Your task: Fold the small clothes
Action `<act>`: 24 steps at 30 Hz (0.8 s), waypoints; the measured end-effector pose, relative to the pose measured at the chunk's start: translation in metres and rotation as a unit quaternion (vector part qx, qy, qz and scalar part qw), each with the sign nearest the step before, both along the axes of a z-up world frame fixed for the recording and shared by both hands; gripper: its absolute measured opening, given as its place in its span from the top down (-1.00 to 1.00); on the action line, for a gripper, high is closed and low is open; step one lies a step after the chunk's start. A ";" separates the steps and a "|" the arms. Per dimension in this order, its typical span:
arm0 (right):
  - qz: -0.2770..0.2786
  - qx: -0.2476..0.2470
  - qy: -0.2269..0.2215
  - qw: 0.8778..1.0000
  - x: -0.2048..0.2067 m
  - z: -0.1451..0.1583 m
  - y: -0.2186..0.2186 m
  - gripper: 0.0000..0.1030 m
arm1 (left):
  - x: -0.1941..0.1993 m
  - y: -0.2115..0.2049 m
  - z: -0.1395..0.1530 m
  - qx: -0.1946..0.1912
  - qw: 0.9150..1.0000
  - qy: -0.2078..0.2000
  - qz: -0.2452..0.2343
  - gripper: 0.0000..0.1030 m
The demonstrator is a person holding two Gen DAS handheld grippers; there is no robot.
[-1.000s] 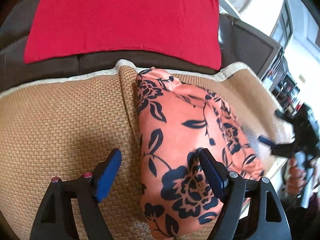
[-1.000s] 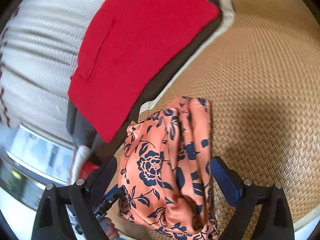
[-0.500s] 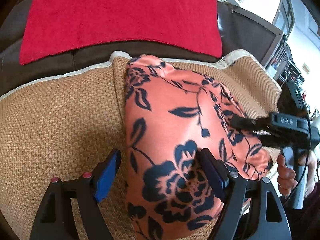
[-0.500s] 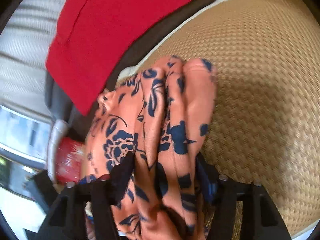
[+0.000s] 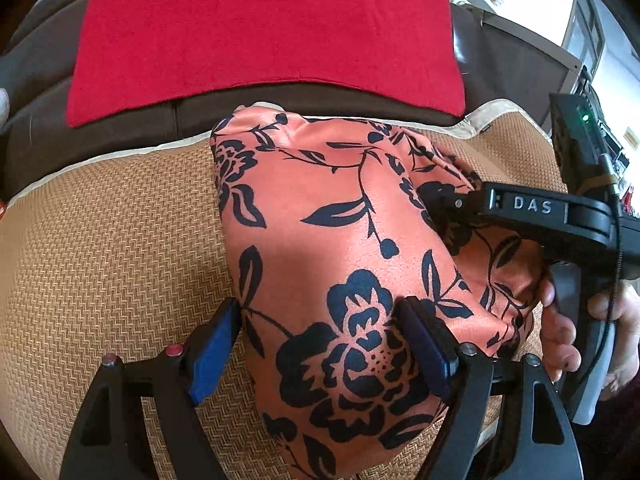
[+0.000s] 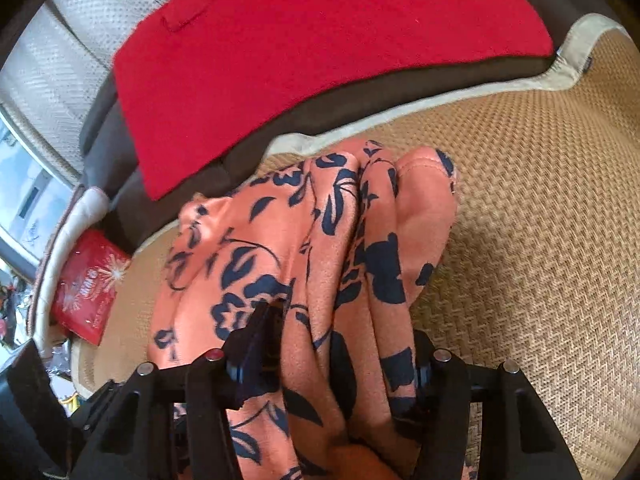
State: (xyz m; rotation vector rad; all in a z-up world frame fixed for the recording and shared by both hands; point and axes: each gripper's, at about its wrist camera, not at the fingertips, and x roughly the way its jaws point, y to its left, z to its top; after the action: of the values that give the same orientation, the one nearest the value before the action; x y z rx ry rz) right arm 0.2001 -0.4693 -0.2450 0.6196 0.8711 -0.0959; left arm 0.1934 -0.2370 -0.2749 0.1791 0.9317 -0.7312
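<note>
Orange floral garment [image 5: 344,240], bunched into several thick folds, lies on woven tan mat [image 5: 100,248], far edge at mat's cream border.

R gripper [image 6: 336,344]: jaws have just been closing, now clamped on stacked folds of garment; fabric fills gap btwn pads, bulges above and fwd of them. L pad visible pressed into cloth; R pad mostly hidden by fabric. From L wrist view, same tool enters from right side, black body marked "DAS", tip buried in garment's right edge; hand [image 5: 560,328] wrapped round its handle.

L gripper [image 5: 320,344]: jaws spread wide, not clamped. Blue pads [image 5: 212,348] straddle near end of garment; left pad over bare mat at cloth's edge, right pad resting on or just above printed flower. Contact w/ cloth: cannot tell.

Red cloth [image 5: 264,32] spread flat on dark brown sofa cushion [image 5: 120,136] beyond mat, apart from garment. Red packet [image 6: 90,284] at mat's left end in R wrist view, beside cream piping.
</note>
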 end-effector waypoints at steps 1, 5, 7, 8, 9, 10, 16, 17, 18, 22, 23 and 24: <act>-0.002 0.001 0.005 1.000 0.002 0.000 -0.002 -0.19 | -0.001 0.001 0.001 0.000 1.000 0.000 0.000 -0.59; -0.011 0.005 -0.008 1.000 -0.012 0.008 -0.020 -0.22 | -0.002 0.005 0.005 -0.001 1.000 -0.004 0.005 -0.58; -0.020 0.010 -0.018 1.000 -0.021 0.011 -0.032 -0.24 | 0.001 0.007 0.008 -0.002 1.000 -0.003 0.008 -0.58; -0.024 0.021 -0.024 0.999 -0.026 0.010 -0.038 -0.24 | 0.001 0.008 0.009 -0.002 1.000 -0.003 0.008 -0.58; -0.025 0.030 -0.027 0.999 -0.028 0.009 -0.043 -0.24 | 0.003 0.009 0.010 -0.003 1.000 -0.003 0.009 -0.58; -0.027 0.037 -0.030 0.998 -0.030 0.009 -0.048 -0.24 | 0.005 0.008 0.009 -0.004 1.000 -0.002 0.010 -0.58; -0.011 0.109 -0.042 0.993 -0.046 0.007 -0.073 -0.29 | 0.023 0.006 0.012 -0.027 0.999 0.030 -0.001 -0.59; -0.008 0.128 -0.044 0.991 -0.049 0.005 -0.076 -0.30 | 0.029 0.007 0.012 -0.034 0.998 0.044 -0.005 -0.60; -0.007 0.142 -0.044 0.989 -0.049 0.002 -0.079 -0.30 | 0.032 0.009 0.013 -0.044 0.997 0.056 -0.010 -0.60; -0.005 0.194 -0.043 0.980 -0.053 -0.013 -0.096 -0.33 | 0.054 0.018 0.008 -0.094 0.988 0.118 -0.027 -0.65; -0.004 0.201 -0.040 0.979 -0.052 -0.018 -0.097 -0.34 | 0.059 0.019 0.005 -0.101 0.986 0.129 -0.031 -0.66; -0.002 0.204 -0.033 0.978 -0.051 -0.022 -0.098 -0.34 | 0.062 0.019 0.003 -0.104 0.985 0.135 -0.029 -0.66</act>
State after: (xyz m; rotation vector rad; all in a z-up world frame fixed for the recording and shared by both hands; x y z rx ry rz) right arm 0.1496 -0.5678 -0.2668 1.0021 0.8307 0.1036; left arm 0.2553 -0.2176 -0.2715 -0.0795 1.1036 -0.9172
